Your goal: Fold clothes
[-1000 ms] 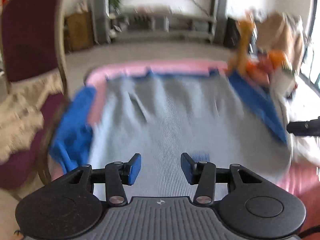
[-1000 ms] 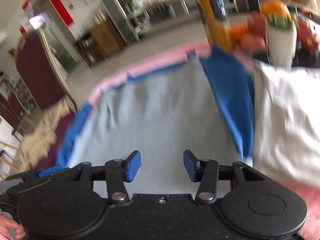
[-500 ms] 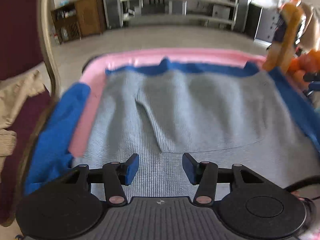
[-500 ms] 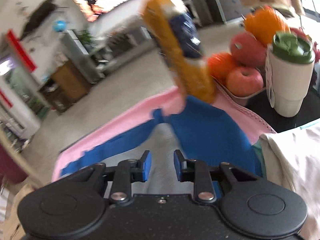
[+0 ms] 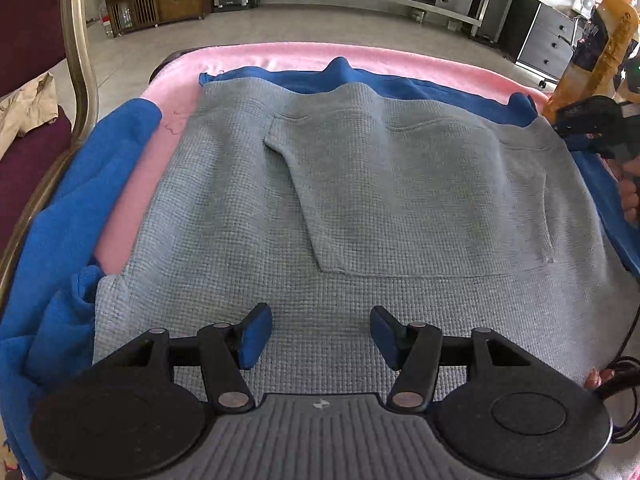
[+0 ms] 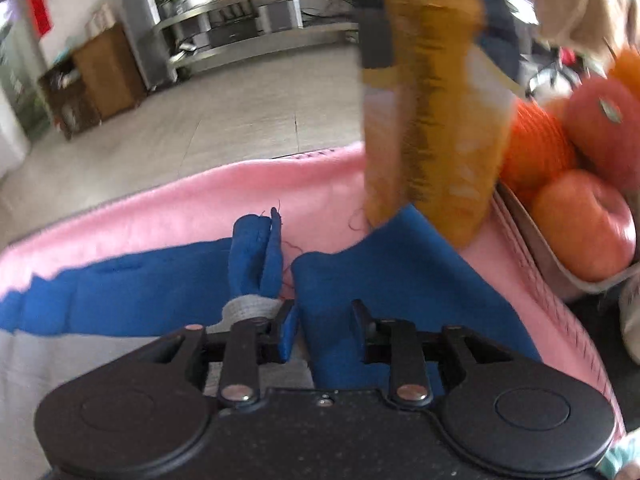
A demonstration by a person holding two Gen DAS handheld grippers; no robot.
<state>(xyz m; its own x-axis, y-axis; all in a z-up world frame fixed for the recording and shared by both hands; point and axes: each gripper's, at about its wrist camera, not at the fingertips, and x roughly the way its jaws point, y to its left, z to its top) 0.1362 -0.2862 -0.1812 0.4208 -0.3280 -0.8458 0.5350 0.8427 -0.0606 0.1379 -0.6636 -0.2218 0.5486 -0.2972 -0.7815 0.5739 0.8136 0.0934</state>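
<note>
A grey waffle-knit sweatshirt [image 5: 360, 200] with blue sleeves [image 5: 76, 208] lies spread flat on a pink blanket [image 5: 288, 56]. My left gripper [image 5: 318, 334] is open and empty, just above its near hem. My right gripper [image 6: 324, 330] is open at the far right corner of the garment, its fingers over the blue cloth [image 6: 380, 280] where the grey edge [image 6: 244, 308] meets it. It also shows in the left wrist view [image 5: 596, 128], at the sweatshirt's far right corner.
A tall orange bottle [image 6: 432, 120] stands just beyond the right gripper, with a bowl of apples and oranges [image 6: 576, 184] to its right. A maroon chair [image 5: 36, 80] with a beige cloth stands at the left. Beyond the blanket is open floor.
My right gripper has moved far forward to the garment's far right corner and its fingers have narrowed. My left gripper has settled over the near hem.
</note>
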